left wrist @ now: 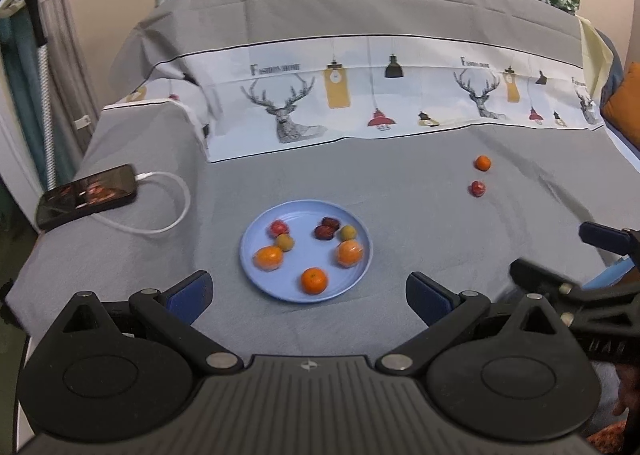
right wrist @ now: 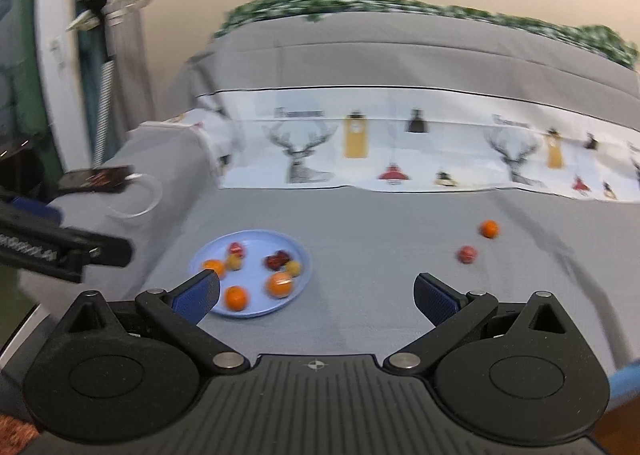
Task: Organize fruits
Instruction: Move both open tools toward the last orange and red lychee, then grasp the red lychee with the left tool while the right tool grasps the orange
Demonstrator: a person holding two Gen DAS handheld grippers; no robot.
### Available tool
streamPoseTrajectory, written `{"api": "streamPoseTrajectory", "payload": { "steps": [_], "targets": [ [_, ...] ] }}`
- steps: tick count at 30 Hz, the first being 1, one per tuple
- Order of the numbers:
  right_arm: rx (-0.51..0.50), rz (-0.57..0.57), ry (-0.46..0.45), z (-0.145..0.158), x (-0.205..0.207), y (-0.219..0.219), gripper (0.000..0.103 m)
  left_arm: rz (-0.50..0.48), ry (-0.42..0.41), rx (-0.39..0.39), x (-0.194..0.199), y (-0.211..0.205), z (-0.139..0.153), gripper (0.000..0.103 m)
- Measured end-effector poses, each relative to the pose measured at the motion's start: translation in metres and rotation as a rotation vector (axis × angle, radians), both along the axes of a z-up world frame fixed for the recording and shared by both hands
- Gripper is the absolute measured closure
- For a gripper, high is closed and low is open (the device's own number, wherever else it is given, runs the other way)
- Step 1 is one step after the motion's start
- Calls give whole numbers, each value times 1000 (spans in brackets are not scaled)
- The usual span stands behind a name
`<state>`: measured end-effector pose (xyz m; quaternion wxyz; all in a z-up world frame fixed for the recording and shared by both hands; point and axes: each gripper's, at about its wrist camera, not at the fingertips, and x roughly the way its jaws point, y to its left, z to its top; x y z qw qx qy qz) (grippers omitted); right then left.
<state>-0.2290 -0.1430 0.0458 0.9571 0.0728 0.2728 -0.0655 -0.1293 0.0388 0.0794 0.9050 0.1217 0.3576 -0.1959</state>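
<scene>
Left tool (left wrist: 308,295): nearest the lens, fingers spread wide and empty, hovering low over the bed with the plate framed between its pads, likely so it can steady or reach the dish.
Right tool (right wrist: 316,293): also released and holding nothing; in its own blurred view its left pad overlaps the plate's near edge, and the stray fruits lie ahead and to its right.
Blue plate (left wrist: 360,275): flat on the grey bed cover (left wrist: 400,223), serving as the collecting spot.
Fruit on plate: three oranges toward the front, including one at the near rim (left wrist: 314,280), two small green-yellow fruits, one red fruit at the back left and a dark red pair at the back; spread apart, not heaped.
Loose orange (left wrist: 483,163): on the cover, well apart from the plate, far right.
Loose red fruit (left wrist: 477,188): just beside that orange, nearer the camera; by my judgement these two are what remains to gather.
Phone (left wrist: 86,195): at the bed's left edge with a white cable (left wrist: 176,211) plugged in, clear of the work.
</scene>
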Motion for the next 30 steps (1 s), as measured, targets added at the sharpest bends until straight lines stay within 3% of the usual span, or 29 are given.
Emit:
{"api": "streamPoseTrajectory", "payload": {
  "steps": [7,11,14,19,24,30],
  "targets": [
    [-87,-226,24,-10,-3,-72,1,-124,-31,-38,25,-79,-5,0],
    [-68,-359,78,-27,-5,-127,1,-221,-34,-81,43,-141,-21,0],
    [-21,-443,113,-46,-3,-164,1,-290,5,-102,60,-192,-48,0],
    [48,-526,189,-86,26,-227,1,-368,91,-45,105,-280,-108,0],
    [48,-521,243,-133,72,-283,1,-447,116,26,151,-348,-170,0],
    [-34,-403,249,-191,149,-334,1,-511,72,53,191,-396,-234,0]
  ]
}}
